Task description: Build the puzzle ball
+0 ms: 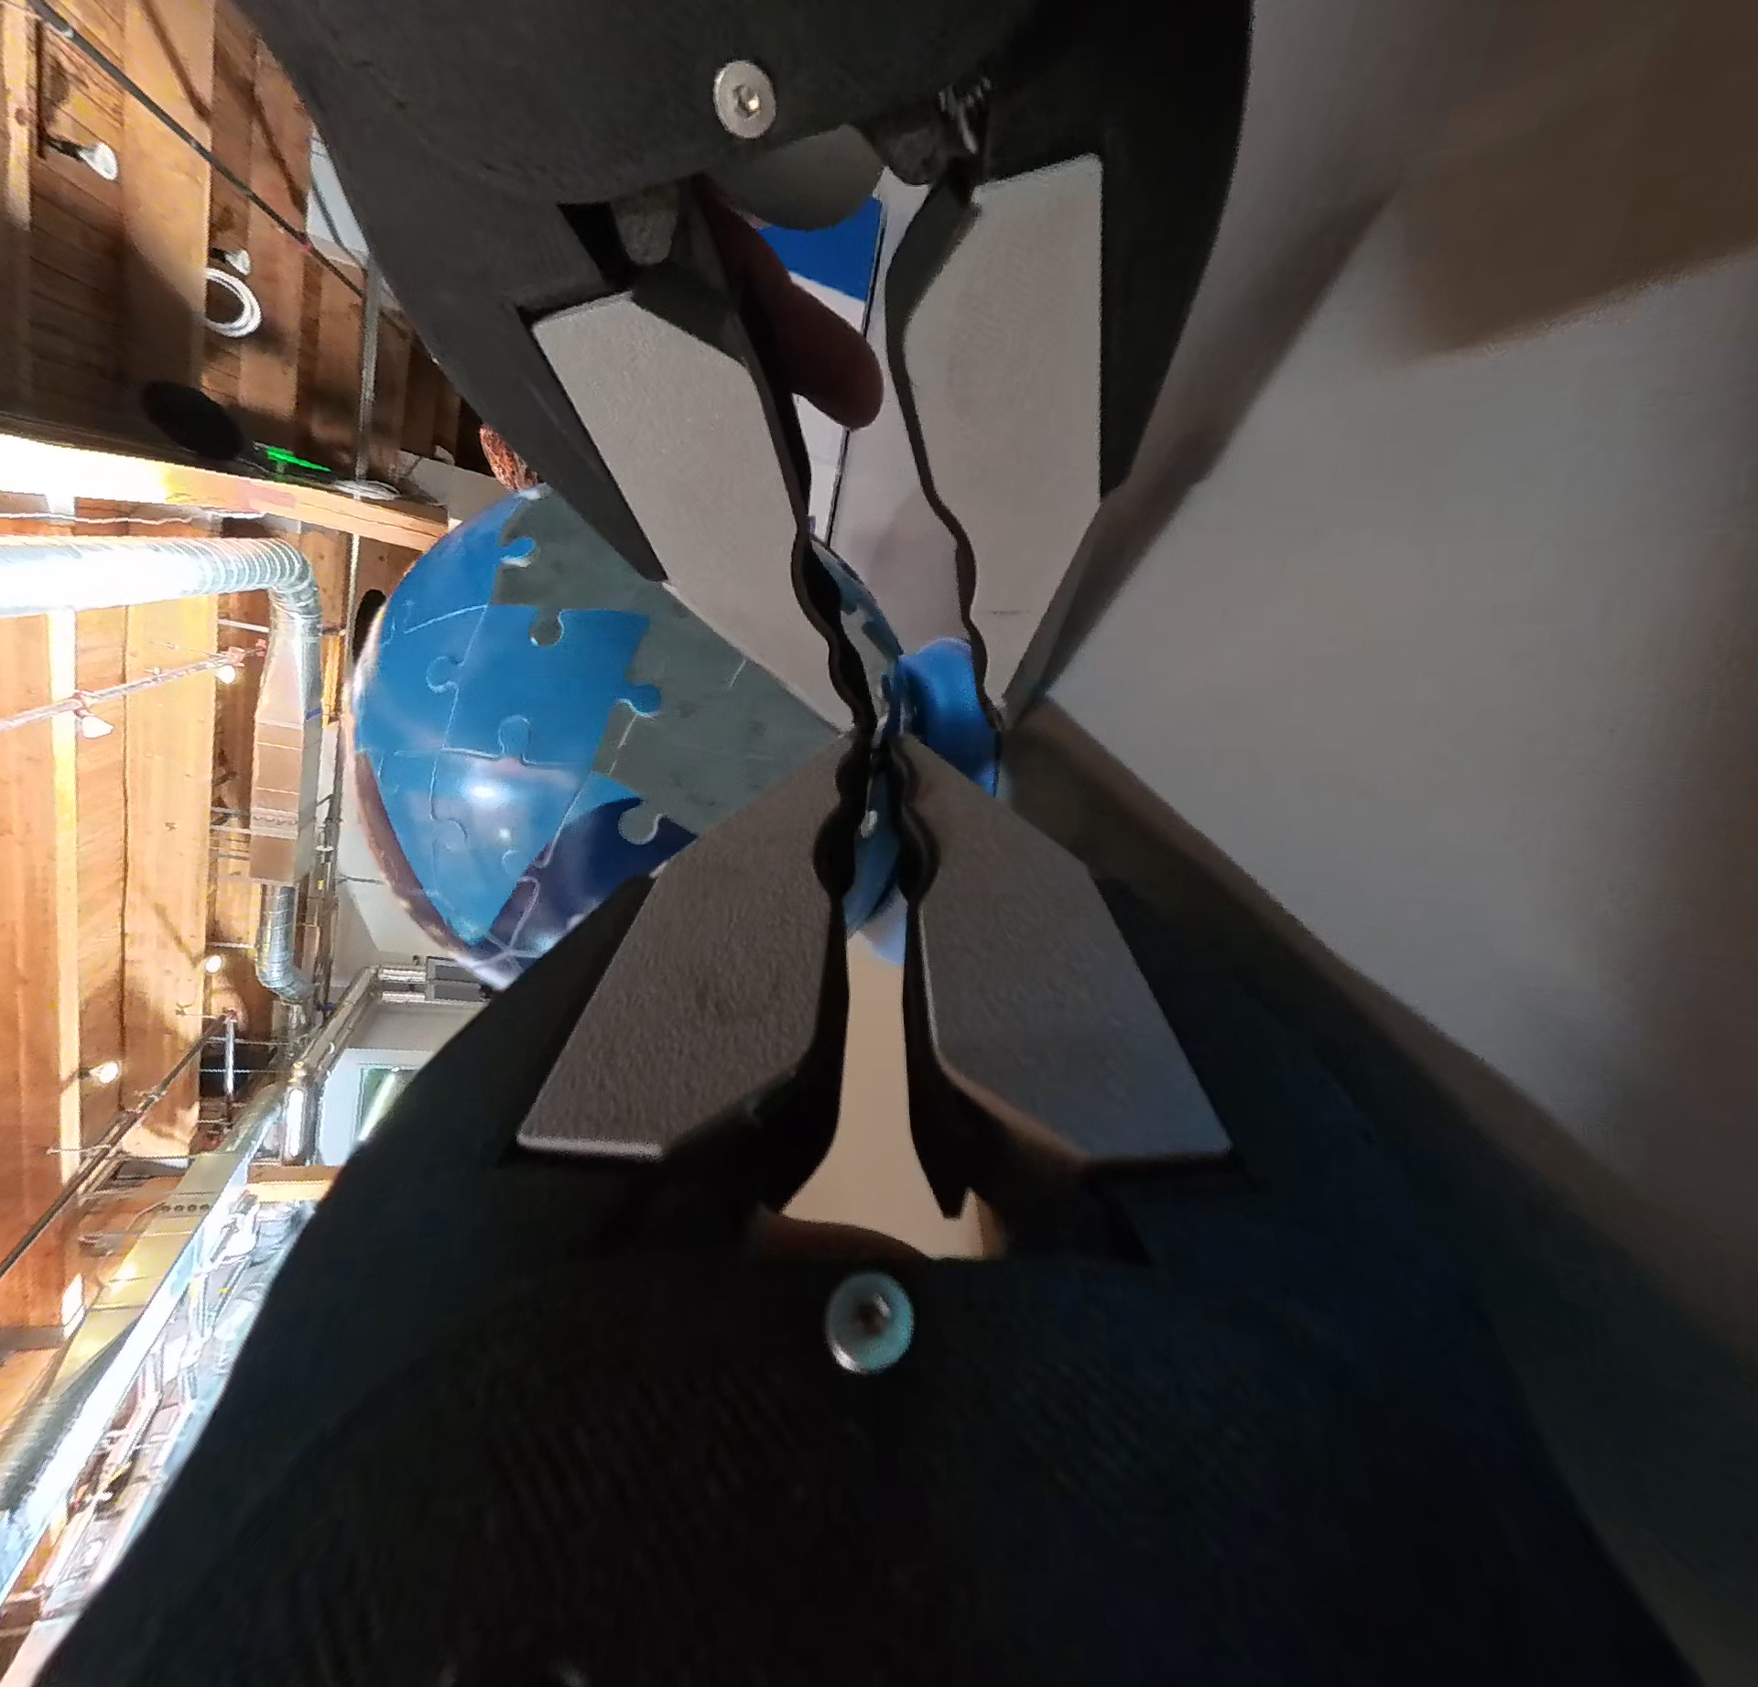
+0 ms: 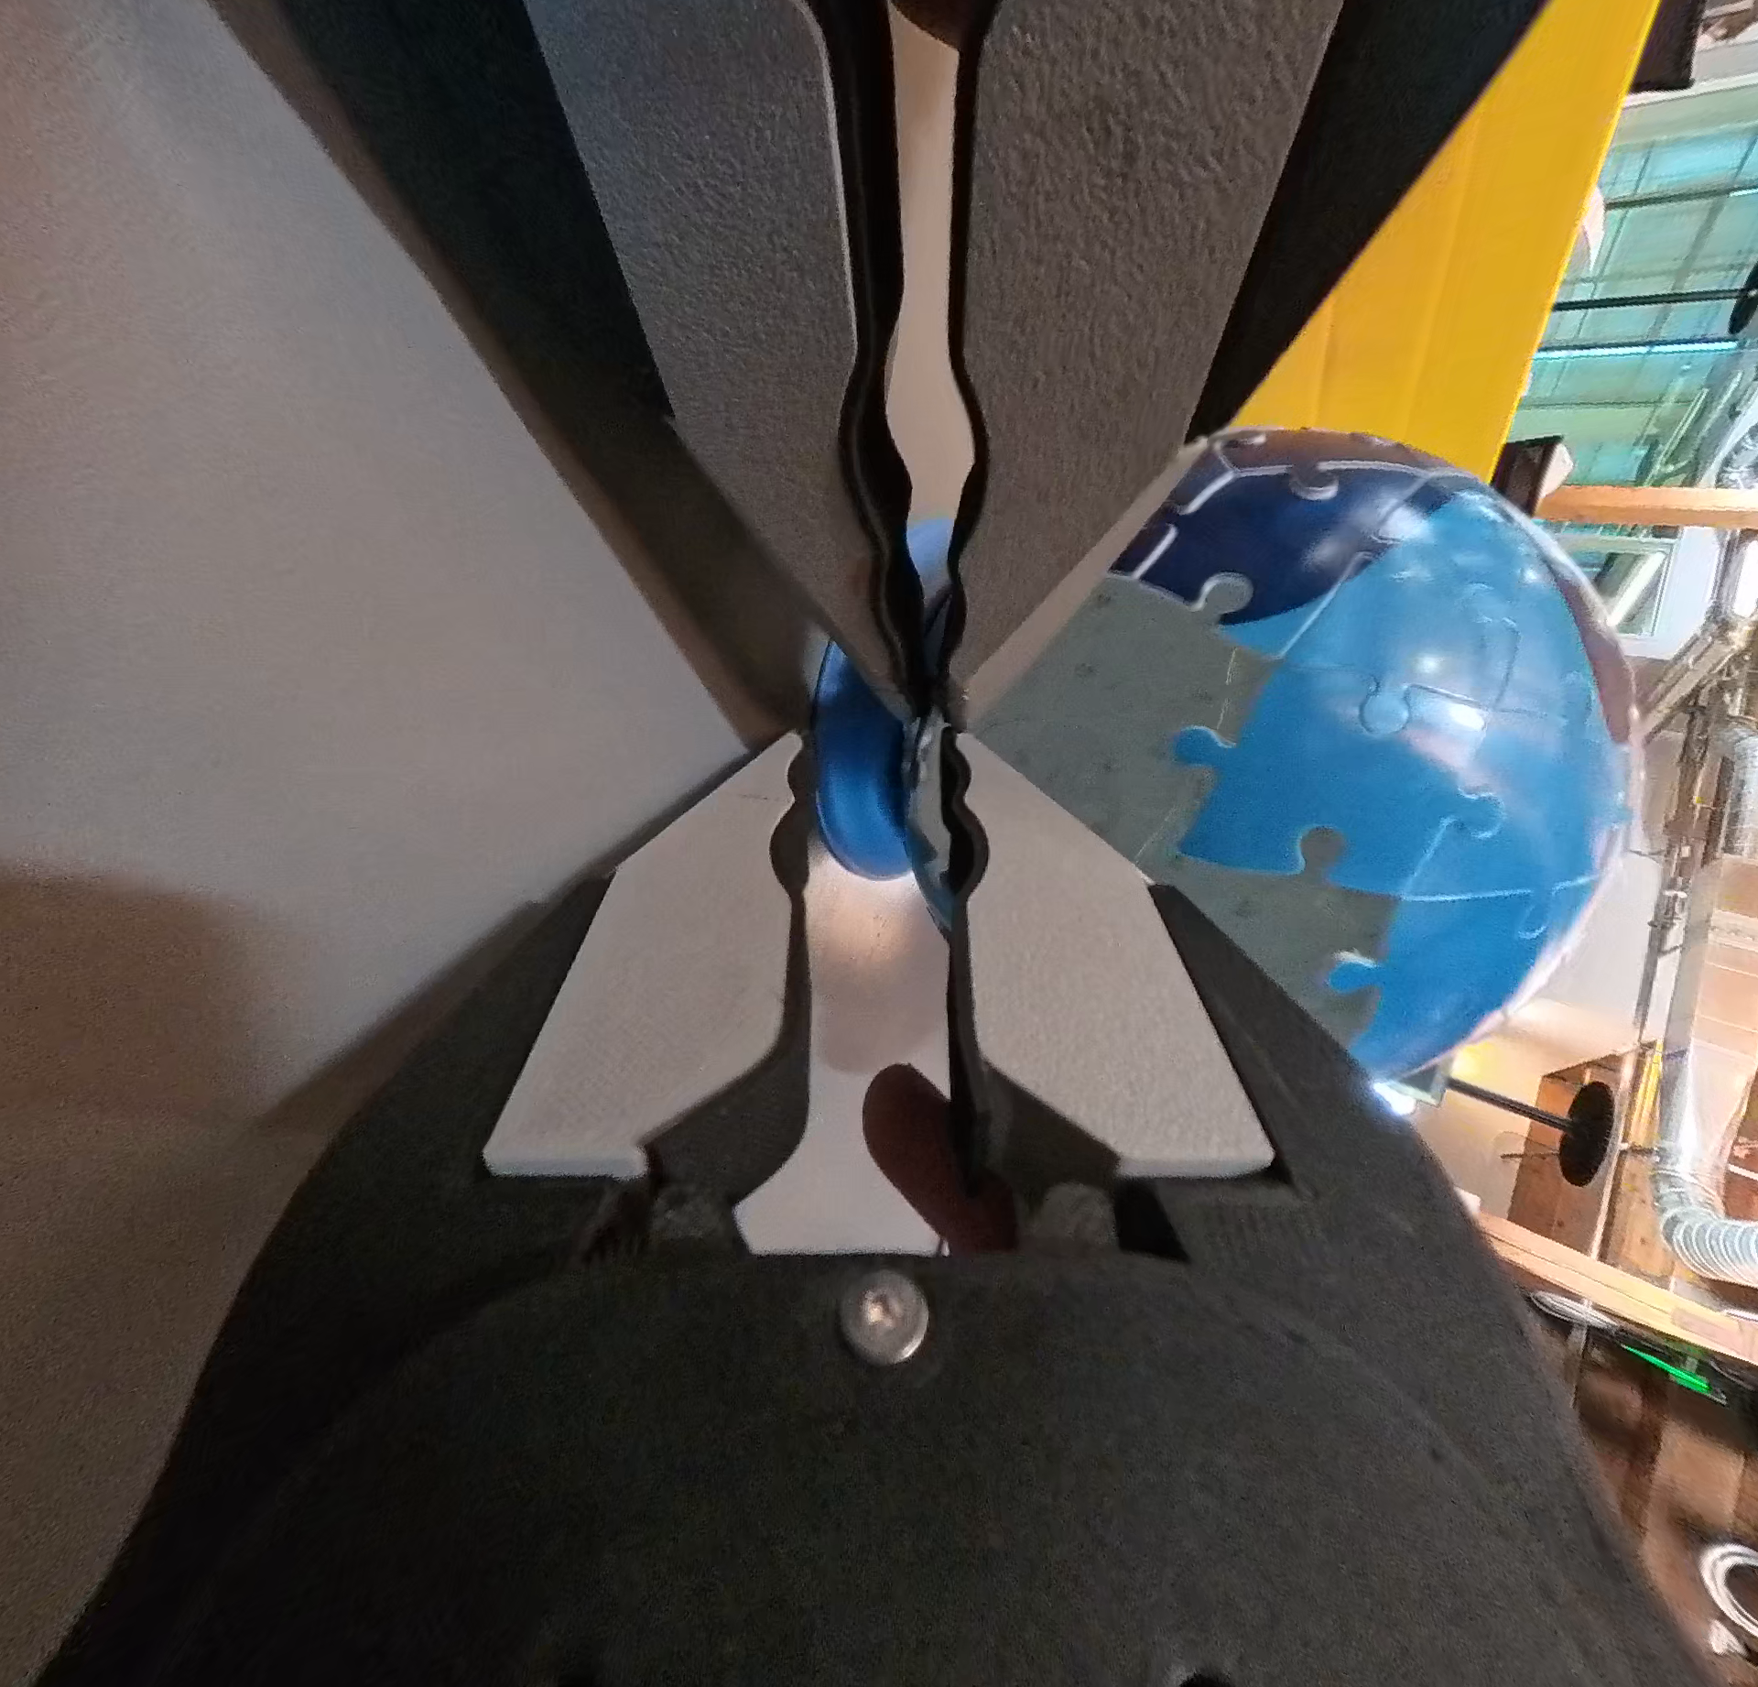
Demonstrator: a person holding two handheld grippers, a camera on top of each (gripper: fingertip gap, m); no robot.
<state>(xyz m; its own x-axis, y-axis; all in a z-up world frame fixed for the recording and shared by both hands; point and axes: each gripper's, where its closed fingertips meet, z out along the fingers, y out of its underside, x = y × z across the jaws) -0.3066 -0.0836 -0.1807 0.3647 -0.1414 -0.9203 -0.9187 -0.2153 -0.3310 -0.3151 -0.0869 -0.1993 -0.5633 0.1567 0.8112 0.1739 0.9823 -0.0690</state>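
Observation:
The puzzle ball (image 1: 476, 737), light blue, dark blue and grey pieces, hangs in the air between my two grippers, which meet tip to tip. It also shows in the right wrist view (image 2: 1379, 785). A blue ring (image 1: 947, 690) sits at the ball's near end. My left gripper (image 1: 870, 766) comes from below, jaws nearly together, shut on a thin edge of the ball. My right gripper (image 2: 870, 752) has its jaws around the blue ring (image 2: 851, 804) and the ball's rim. Each gripper hides the spot it grips.
A white wall (image 1: 1427, 595) fills one side of both views. Wooden beams and a silver duct (image 1: 295, 614) lie behind the ball. A yellow panel (image 2: 1427, 262) and windows stand behind it in the right wrist view. A person's fingertip (image 2: 913, 1147) shows between the jaws. The grippers are tip to tip, or close to it.

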